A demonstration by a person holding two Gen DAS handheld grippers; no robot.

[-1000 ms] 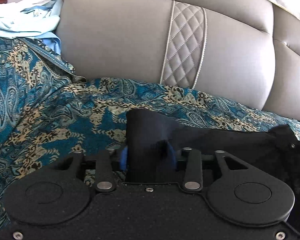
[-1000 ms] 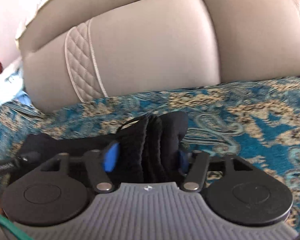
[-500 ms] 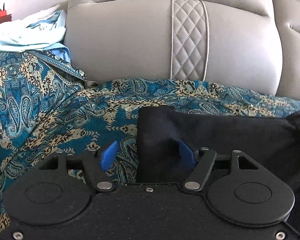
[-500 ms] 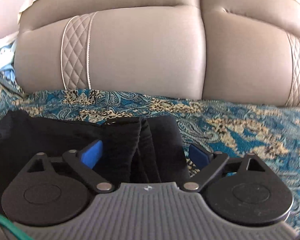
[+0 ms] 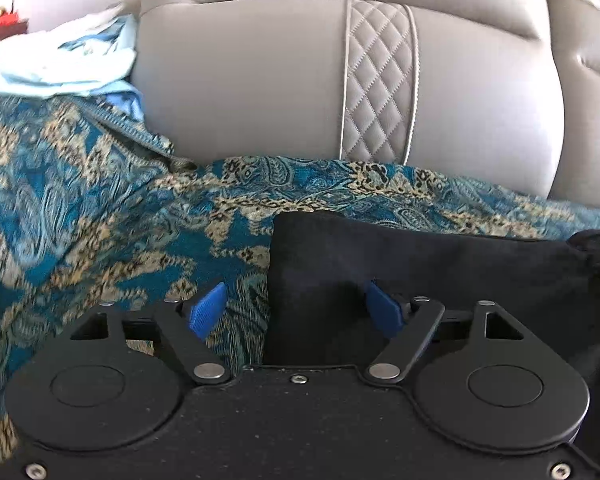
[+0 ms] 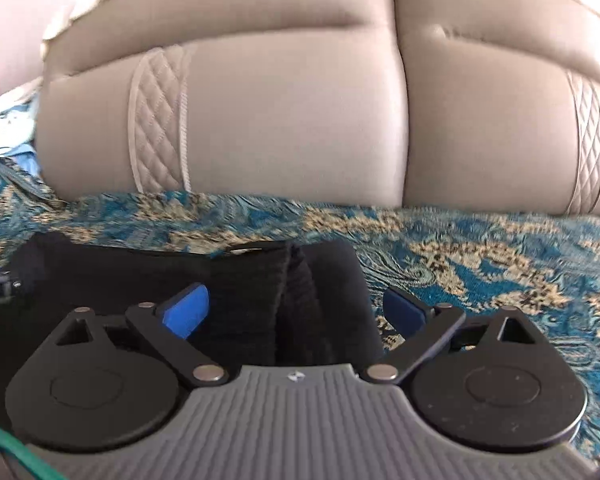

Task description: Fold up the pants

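Observation:
Black pants point(image 5: 440, 272) lie folded flat on the blue patterned cover point(image 5: 100, 220). In the left wrist view their left edge sits between the jaws of my left gripper point(image 5: 296, 310). Those jaws are opening: the left pad is off the cloth and the right pad hangs over it without pressing. In the right wrist view the ribbed right end of the pants point(image 6: 292, 300) lies between the jaws of my right gripper point(image 6: 296, 310). These jaws are also opening, wide, and both blue pads stand clear of the cloth.
A grey leather sofa back point(image 5: 260, 80) with quilted strips rises right behind the cover point(image 6: 480, 264). Light blue clothes point(image 5: 60, 64) are piled at the far left. A green cable point(image 6: 16, 452) crosses the lower left corner of the right wrist view.
Both grippers were shut on bunched black cloth a second ago. Their jaws have spread, and the pants have dropped out of the grip and lie flatter on the cover.

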